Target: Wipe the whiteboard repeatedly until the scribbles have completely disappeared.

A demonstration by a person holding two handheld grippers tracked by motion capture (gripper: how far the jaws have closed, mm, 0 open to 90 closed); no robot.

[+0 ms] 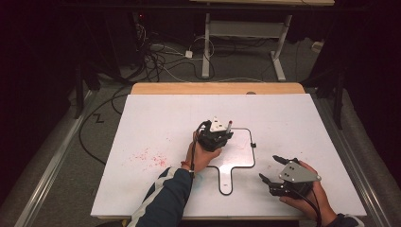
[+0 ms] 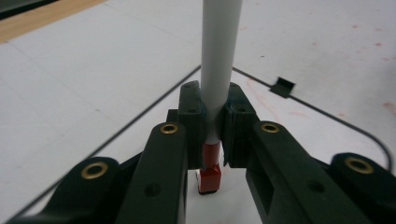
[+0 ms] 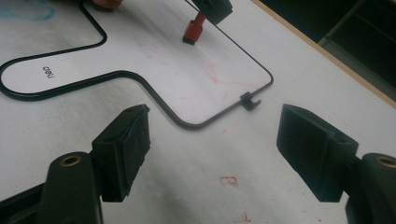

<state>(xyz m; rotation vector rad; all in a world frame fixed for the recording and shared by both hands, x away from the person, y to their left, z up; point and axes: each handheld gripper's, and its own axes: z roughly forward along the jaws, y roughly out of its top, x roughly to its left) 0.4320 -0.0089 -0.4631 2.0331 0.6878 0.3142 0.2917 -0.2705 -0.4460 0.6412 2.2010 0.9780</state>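
My left gripper (image 1: 221, 137) (image 2: 212, 114) is shut on a marker (image 2: 219, 51) with a pale grey barrel, held roughly upright. Its red end (image 2: 210, 175) (image 3: 192, 30) points down at the small whiteboard (image 1: 239, 151), either touching it or just above it. The board has a thin black frame (image 3: 140, 79) and a handle (image 1: 226, 182) pointing toward the near edge. My right gripper (image 1: 269, 168) (image 3: 212, 140) stands open near the table's front right, beside the board, with nothing between its jaws.
A small black clip (image 1: 253, 144) (image 3: 247, 100) sits on the board's right frame. Red smudges (image 1: 149, 158) mark the white table cover (image 1: 156, 123) to the left. A wooden strip (image 1: 217, 88) runs along the far edge; cables (image 1: 156, 61) lie on the floor beyond.
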